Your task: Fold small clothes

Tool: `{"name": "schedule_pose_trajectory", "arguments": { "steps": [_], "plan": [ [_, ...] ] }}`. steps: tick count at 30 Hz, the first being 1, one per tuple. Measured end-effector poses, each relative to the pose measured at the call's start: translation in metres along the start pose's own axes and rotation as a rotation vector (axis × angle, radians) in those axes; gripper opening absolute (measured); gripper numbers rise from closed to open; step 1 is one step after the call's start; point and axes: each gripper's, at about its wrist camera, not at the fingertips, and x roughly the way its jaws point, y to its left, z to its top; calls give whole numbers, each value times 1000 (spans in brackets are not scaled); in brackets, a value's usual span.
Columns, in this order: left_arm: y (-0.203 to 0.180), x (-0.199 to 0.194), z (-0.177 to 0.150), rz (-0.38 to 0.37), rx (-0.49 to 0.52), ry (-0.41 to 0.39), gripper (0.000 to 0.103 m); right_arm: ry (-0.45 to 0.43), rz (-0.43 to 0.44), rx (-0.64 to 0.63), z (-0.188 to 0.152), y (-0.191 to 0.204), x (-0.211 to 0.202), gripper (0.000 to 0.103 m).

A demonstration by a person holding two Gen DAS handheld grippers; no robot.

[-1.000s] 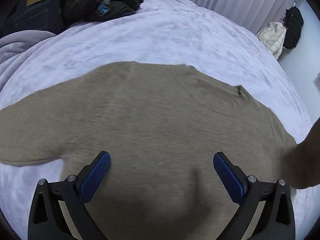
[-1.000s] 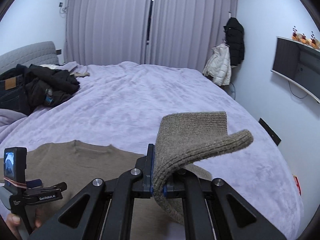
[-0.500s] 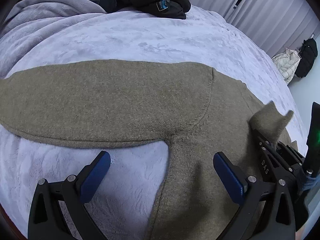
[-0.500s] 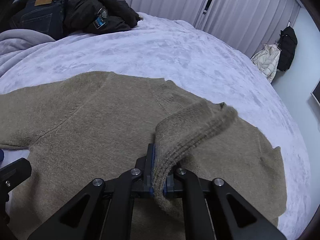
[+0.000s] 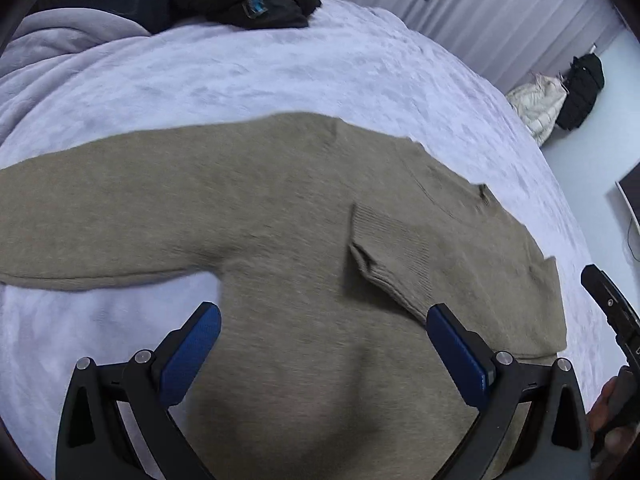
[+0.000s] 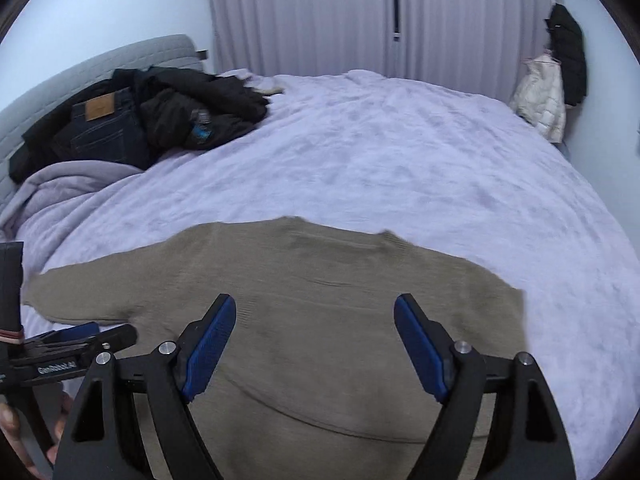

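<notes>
A tan knit sweater (image 5: 280, 216) lies flat on the lilac bedspread (image 5: 280, 76). Its right sleeve, with a ribbed cuff (image 5: 384, 240), is folded across the body; the left sleeve (image 5: 80, 220) stretches out to the left. My left gripper (image 5: 324, 344) hovers open above the sweater's lower body with nothing between its pads. In the right wrist view the sweater (image 6: 320, 280) fills the foreground. My right gripper (image 6: 316, 340) hangs over it, jaws opening wide, nothing between them. The left gripper's body (image 6: 60, 348) shows at that view's left edge.
Dark jeans and black jackets (image 6: 136, 120) are piled at the head of the bed beside a grey headboard (image 6: 80, 64). A white and a black coat (image 6: 552, 92) hang on the far right wall. Curtains (image 6: 360, 16) close the back. A hand (image 5: 612, 420) holds the right gripper.
The right gripper let go of the sleeve cuff, which now lies across the sweater's body, and its jaws spread wide as it drew back. The left gripper stayed open and shifted over the sweater.
</notes>
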Motion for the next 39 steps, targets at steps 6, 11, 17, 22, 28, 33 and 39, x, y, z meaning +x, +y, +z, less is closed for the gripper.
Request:
{"name": "schedule_pose_trajectory", "arguments": {
  "steps": [6, 11, 17, 22, 28, 33, 39],
  "plan": [
    [-56, 58, 12, 0, 10, 82, 103, 47, -165, 123, -48, -91, -20, 84],
    [-66, 57, 24, 58, 29, 51, 7, 63, -210, 71, -76, -112, -25, 84],
    [-69, 21, 22, 108, 79, -57, 7, 80, -301, 83, -55, -157, -4, 84],
    [-57, 33, 24, 140, 59, 13, 7, 228, -319, -19, -40, -147, 69, 84],
    [-23, 28, 20, 154, -29, 2, 65, 222, -279, 152, -23, -168, 74, 84],
    [-16, -6, 11, 138, -59, -90, 80, 46, -79, 195, -25, -162, 5, 84],
    [-73, 9, 1, 27, 98, -70, 80, 111, 55, -2, -63, -96, 14, 85]
  ]
}}
